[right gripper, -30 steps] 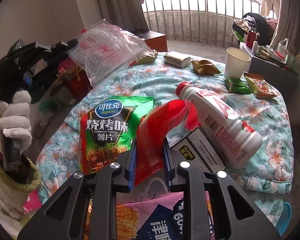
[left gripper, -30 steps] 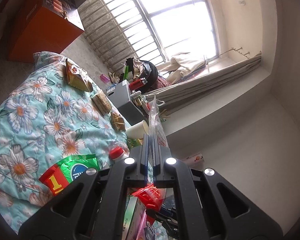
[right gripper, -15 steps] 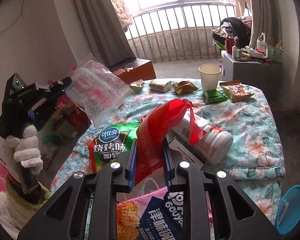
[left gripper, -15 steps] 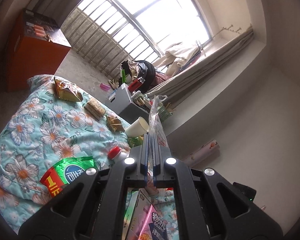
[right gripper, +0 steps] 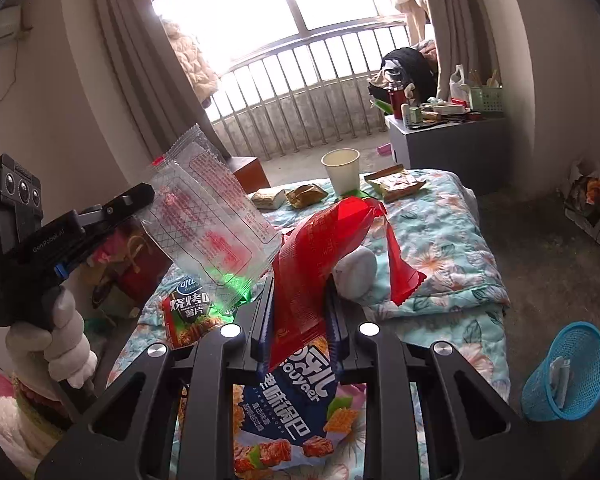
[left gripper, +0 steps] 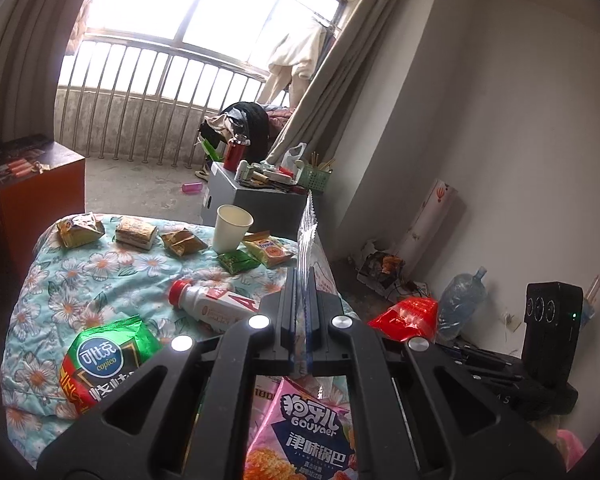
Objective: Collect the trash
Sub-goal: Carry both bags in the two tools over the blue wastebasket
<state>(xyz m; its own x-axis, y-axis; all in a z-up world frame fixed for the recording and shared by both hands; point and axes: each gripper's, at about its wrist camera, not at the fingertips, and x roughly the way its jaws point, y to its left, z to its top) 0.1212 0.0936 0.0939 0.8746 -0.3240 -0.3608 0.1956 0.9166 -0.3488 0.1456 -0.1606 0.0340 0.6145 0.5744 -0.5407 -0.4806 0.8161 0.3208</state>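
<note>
My left gripper (left gripper: 300,304) is shut on a clear plastic wrapper (left gripper: 310,236), which stands edge-on above its tips. In the right wrist view the same clear wrapper (right gripper: 208,216) hangs from the left gripper (right gripper: 140,200), held by a white-gloved hand (right gripper: 60,344). My right gripper (right gripper: 300,312) is shut on a crumpled red wrapper (right gripper: 320,248); that red wrapper (left gripper: 408,316) also shows at the right of the left wrist view. Both are raised over the near end of a table with a floral cloth (left gripper: 100,276).
On the cloth lie a green chip bag (left gripper: 100,360), a red-capped white bottle (left gripper: 216,304), a paper cup (left gripper: 232,226), a pink snack bag (left gripper: 312,432) and several small wrappers. A blue mesh basket (right gripper: 568,368) stands on the floor at the right. A grey cabinet (right gripper: 448,140) stands behind.
Both grippers have risen and drawn back from the table with their wrappers. The left one has rolled so its view is upright. The blue basket has come into the right wrist view.
</note>
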